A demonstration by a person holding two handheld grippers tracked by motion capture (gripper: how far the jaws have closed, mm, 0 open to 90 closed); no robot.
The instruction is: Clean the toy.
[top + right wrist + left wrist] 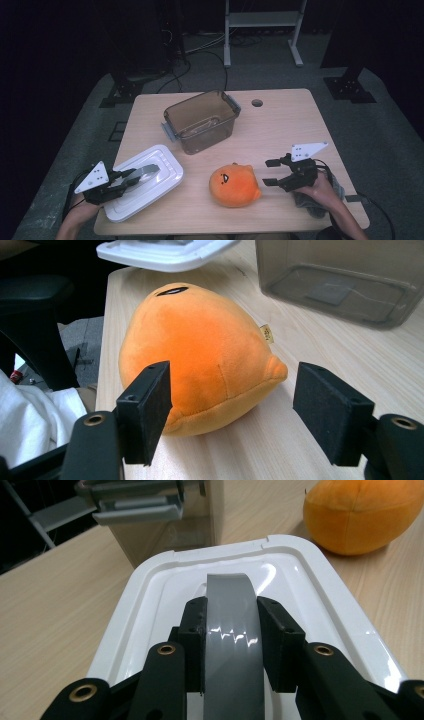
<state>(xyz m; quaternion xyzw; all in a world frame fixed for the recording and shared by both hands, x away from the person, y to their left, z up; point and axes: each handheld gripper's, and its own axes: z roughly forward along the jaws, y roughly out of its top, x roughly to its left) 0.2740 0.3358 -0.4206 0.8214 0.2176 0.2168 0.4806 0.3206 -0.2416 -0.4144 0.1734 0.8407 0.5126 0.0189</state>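
Observation:
A white box lid lies at the table's front left, its grey arched handle on top. My left gripper is shut on that handle; in the left gripper view the black pads press both sides of the grey handle above the lid. An orange plush toy lies at the front middle. My right gripper stands open just right of it, jaws pointing at the plush and apart from it. The clear brown box stands open behind them.
The wooden table has a round hole near its far edge. A grey cloth lies under the right hand. A metal shelf frame and dark stands are on the floor beyond the table.

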